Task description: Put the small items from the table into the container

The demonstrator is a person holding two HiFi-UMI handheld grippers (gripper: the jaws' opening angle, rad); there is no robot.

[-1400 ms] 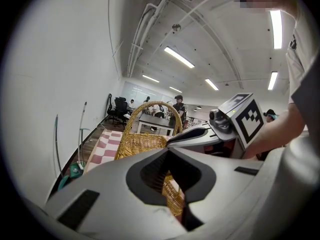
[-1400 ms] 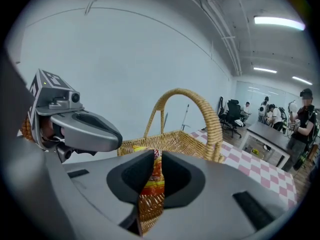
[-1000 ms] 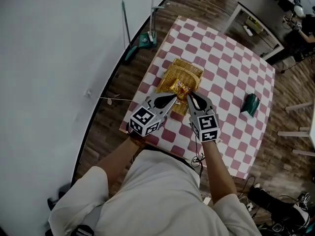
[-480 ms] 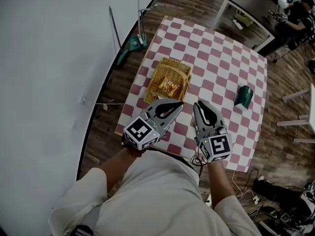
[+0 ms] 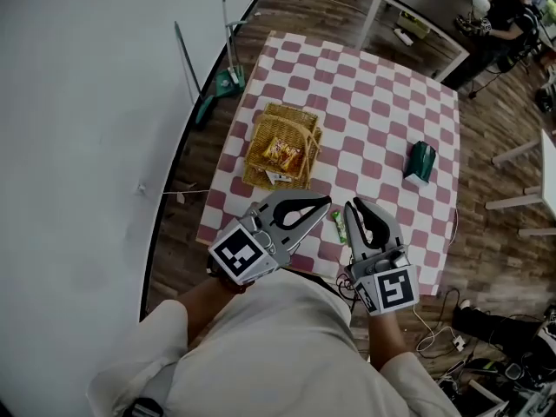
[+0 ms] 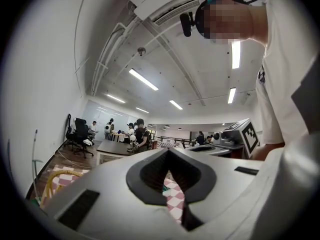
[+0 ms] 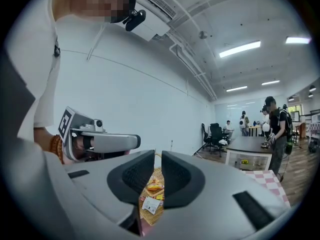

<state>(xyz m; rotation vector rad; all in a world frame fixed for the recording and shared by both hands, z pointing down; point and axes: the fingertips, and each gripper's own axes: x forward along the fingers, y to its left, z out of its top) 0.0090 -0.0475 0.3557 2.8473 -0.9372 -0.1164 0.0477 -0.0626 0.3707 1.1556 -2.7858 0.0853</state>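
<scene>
Nothing readable on show: the snack packets (image 5: 280, 153) in the basket (image 5: 294, 113) carry colourful print too small to make out, and the white tag (image 7: 150, 204) beside them is blurred too.

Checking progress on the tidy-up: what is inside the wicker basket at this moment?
The wicker basket holds orange-yellow snack packets, and a white card lies by its near rim. Anything beneath the packets is covered and cannot be seen.

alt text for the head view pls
From above: a grey left gripper and right gripper hover empty at the near edge of a pink-checked table holding a wicker basket of snack packets, a dark green pouch and a small green item.
</scene>
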